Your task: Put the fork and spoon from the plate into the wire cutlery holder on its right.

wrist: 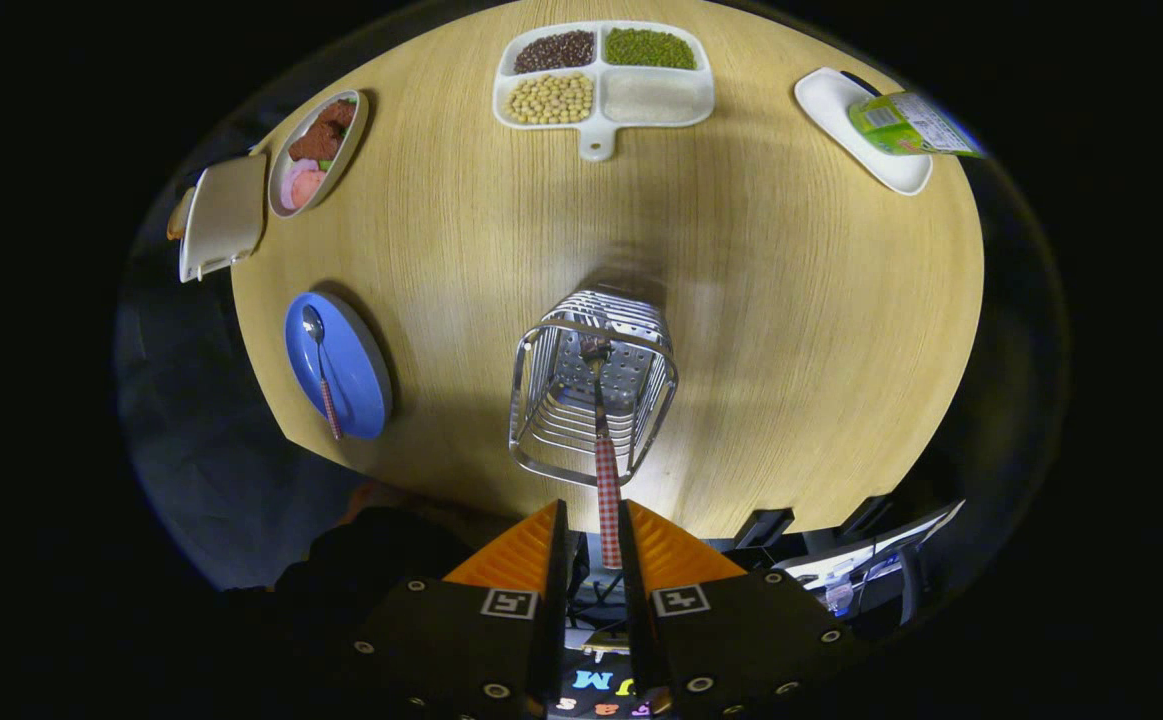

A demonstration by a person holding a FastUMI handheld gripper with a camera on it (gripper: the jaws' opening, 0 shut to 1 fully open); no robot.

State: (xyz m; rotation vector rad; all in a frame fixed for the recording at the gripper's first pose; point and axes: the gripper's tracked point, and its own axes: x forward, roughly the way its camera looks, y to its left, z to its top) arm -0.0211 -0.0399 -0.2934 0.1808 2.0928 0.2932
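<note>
Claw point(596, 535) pinching fork point(605, 470) handle, tines already inside wire holder point(593, 395) just ahead. Lower straight, then let go gently. Spoon point(321, 370) waits on blue plate point(353, 385), off left.

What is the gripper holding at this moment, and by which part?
The gripper holds the fork by its checked handle end, head down inside the wire cutlery holder.

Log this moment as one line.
tool: holding fork by handle | fork head inside wire holder | spoon on blue plate | step: fork being placed
</note>
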